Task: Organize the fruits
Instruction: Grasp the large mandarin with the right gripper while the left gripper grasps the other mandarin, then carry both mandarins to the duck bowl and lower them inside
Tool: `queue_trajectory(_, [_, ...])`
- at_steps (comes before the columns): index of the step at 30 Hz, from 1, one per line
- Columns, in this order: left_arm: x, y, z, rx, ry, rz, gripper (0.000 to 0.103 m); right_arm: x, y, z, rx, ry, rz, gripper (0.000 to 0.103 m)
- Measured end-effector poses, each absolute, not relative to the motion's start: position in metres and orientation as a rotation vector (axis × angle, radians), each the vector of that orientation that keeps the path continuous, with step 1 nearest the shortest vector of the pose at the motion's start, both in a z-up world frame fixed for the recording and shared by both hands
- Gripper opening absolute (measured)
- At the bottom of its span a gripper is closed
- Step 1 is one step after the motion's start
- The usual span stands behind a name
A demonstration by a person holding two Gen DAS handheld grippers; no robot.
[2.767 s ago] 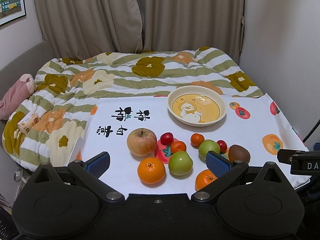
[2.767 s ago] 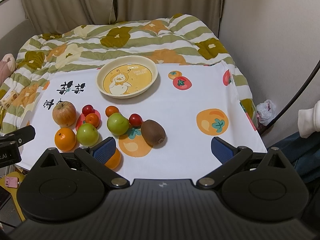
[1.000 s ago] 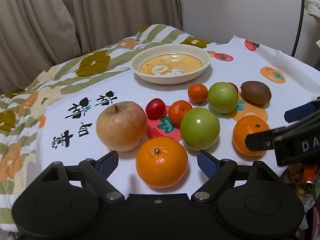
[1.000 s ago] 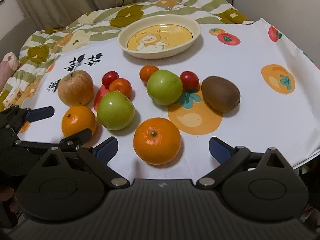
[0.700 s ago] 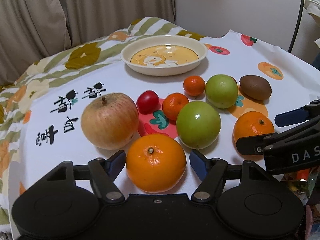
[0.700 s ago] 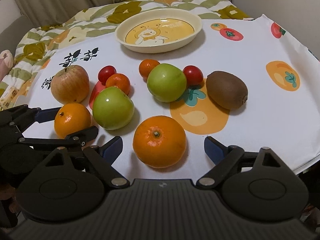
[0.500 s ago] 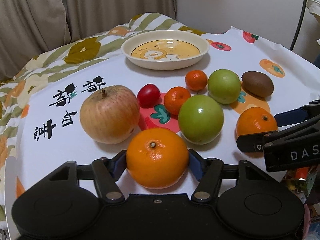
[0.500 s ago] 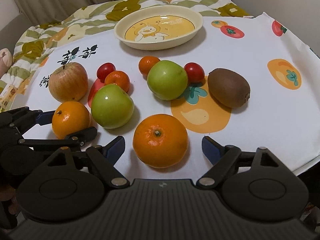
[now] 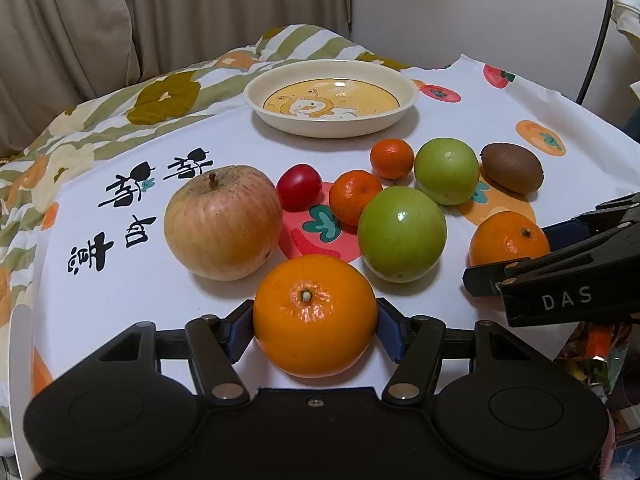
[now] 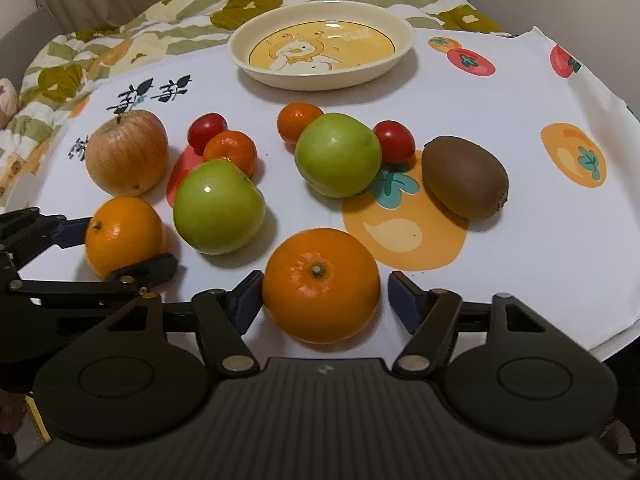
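My left gripper (image 9: 315,330) is shut on a large orange (image 9: 315,316) that rests on the white cloth; that orange also shows in the right wrist view (image 10: 124,236). My right gripper (image 10: 320,300) is open around a second large orange (image 10: 321,285), its left pad touching and its right pad a little apart; this orange shows in the left wrist view (image 9: 508,240). Beyond lie a red-yellow apple (image 9: 223,222), two green apples (image 9: 401,234) (image 9: 446,171), two small tangerines (image 9: 354,197) (image 9: 391,159), a red tomato (image 9: 299,187), a kiwi (image 9: 512,168) and a cream duck plate (image 9: 330,125).
A second red tomato (image 10: 394,142) sits behind the far green apple. The cloth's right edge (image 10: 600,92) drops off near the wall. A flowered striped quilt (image 10: 120,40) lies behind and to the left. A cable (image 9: 596,40) hangs at the right.
Both grippers have come down and forward onto the two near oranges. The left jaws have closed onto their orange. The right jaws have narrowed around theirs.
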State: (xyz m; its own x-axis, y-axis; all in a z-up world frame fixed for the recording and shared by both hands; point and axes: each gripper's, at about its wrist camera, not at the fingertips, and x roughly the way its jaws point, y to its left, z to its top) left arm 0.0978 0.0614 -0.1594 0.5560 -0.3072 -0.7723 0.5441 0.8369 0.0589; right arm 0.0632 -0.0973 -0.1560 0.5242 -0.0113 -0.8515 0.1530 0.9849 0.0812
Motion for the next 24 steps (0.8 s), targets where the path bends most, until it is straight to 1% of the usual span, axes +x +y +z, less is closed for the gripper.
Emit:
queue_trajectory(2, [0.097,0.063,-0.159,0.305,0.846,-0.508,0.066,0.063,-0.097,-0.156,0.151,1.011,-0.085,0.076])
queue_trajectory(11, [0.093,0.072,-0.147,0.289,0.853,-0.489,0.066,0.061,-0.092,-0.143,0.142,1.011,-0.084,0.075])
queue_trajectory(17, [0.091,0.081,-0.123,0.26,0.833,-0.464,0.066,0.059,-0.09,-0.114,0.13,0.981,-0.084,0.075])
queue_trajectory(24, [0.091,0.084,-0.081,0.258,0.777,-0.435,0.066,0.058,-0.097,-0.073,0.153,0.938,-0.086,0.075])
